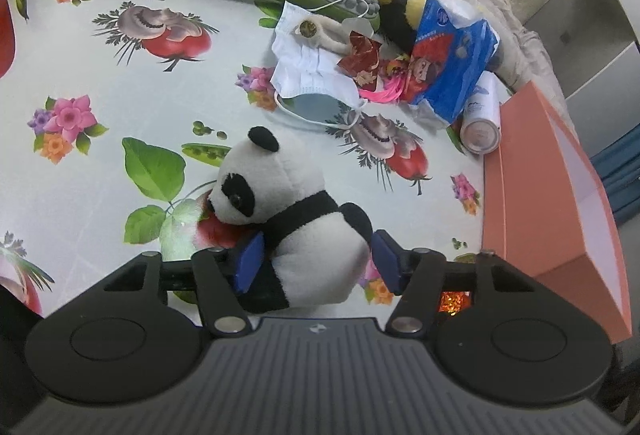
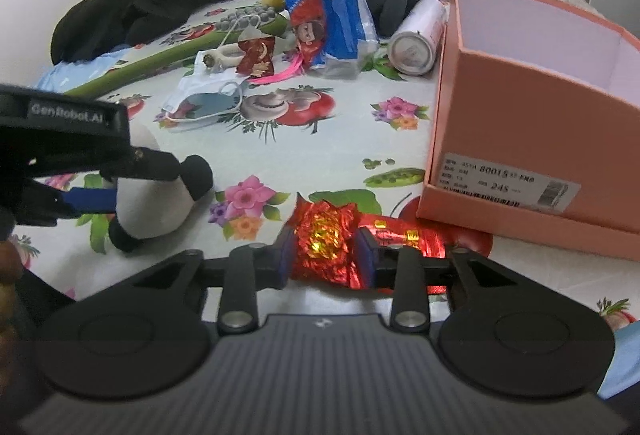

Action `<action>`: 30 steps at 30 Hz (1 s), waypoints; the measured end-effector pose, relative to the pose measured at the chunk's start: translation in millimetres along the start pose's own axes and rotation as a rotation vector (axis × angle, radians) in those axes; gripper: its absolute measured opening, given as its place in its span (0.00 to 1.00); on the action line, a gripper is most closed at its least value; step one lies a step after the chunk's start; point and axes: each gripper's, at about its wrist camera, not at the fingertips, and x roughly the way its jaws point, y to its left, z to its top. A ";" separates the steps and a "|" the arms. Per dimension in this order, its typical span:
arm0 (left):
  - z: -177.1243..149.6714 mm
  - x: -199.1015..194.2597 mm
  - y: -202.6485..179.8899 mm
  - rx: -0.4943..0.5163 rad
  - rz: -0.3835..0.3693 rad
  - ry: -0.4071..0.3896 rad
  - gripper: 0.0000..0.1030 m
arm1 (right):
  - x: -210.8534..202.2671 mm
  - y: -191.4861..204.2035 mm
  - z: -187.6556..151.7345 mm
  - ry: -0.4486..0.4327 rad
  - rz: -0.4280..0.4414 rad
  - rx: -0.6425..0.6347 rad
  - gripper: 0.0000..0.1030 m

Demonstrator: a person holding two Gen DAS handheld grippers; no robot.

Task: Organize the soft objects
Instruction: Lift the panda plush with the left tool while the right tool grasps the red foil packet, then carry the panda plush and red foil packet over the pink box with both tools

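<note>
Both tongs are mine: left gripper has one panda plush between its pads, left pad touching, right pad apart. Right gripper squeezes one red foil packet beside one pink box. Farther lie two face masks, one spray can, one blue bag.

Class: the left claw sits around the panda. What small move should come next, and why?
Probably close the left claw on the panda: its body sits between the fingers, but the right finger looks just clear of the plush.
</note>
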 end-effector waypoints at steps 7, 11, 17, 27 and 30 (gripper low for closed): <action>1.2 -1.8 -3.5 0.082 -0.001 0.013 0.53 | 10.3 -4.2 -4.0 0.001 0.001 0.003 0.54; 1.7 -4.9 -7.8 0.149 -0.001 0.027 0.53 | 13.6 -1.2 -3.2 0.022 0.007 -0.018 0.52; 0.5 -7.6 -11.3 0.213 -0.002 0.054 0.53 | 16.6 1.9 0.9 0.059 0.038 -0.012 0.35; 4.1 -18.2 -15.8 0.266 -0.020 0.066 0.53 | 1.7 -5.1 6.5 0.025 0.027 0.023 0.34; 7.0 -25.9 -20.3 0.290 -0.032 0.056 0.53 | -9.9 -6.5 11.7 0.000 0.022 0.032 0.34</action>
